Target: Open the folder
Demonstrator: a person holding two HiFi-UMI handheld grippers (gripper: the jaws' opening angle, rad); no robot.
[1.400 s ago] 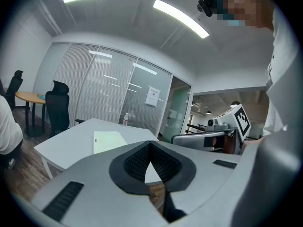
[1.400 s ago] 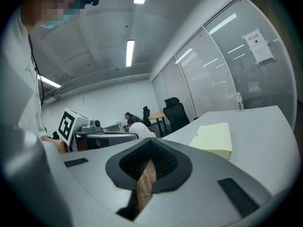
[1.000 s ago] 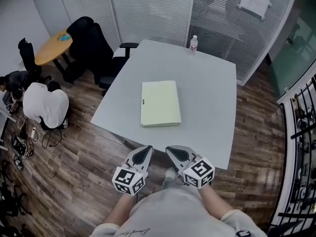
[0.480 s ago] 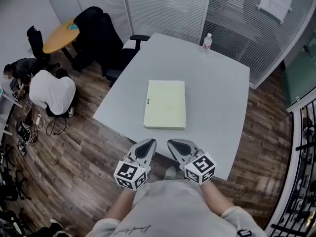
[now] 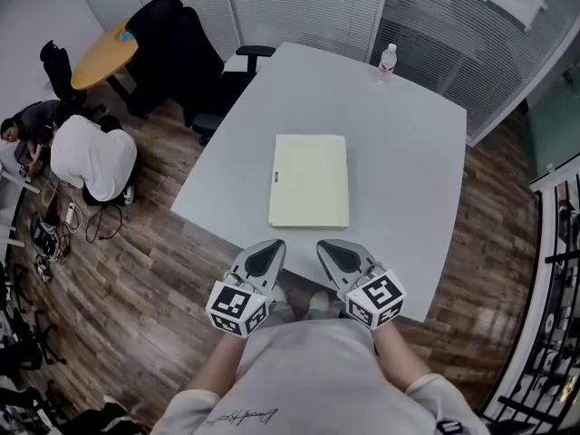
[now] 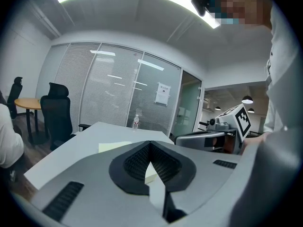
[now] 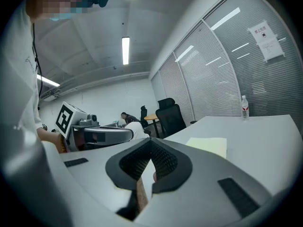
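Lying closed, the folder (image 5: 309,181) rests ahead of the fingers (image 5: 263,259), untouched.

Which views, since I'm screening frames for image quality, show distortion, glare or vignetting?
Head view: fisheye bends the table edges and blinds; light is even, the folder sharp. Left gripper view: dark round vignette, ceiling lights blown out white. Right gripper view: same vignette, bright ceiling strip, blinds bowed into curves.

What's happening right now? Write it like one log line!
folder: closed, flat on table | left gripper: shut, empty | right gripper: shut, empty | contact with folder: none
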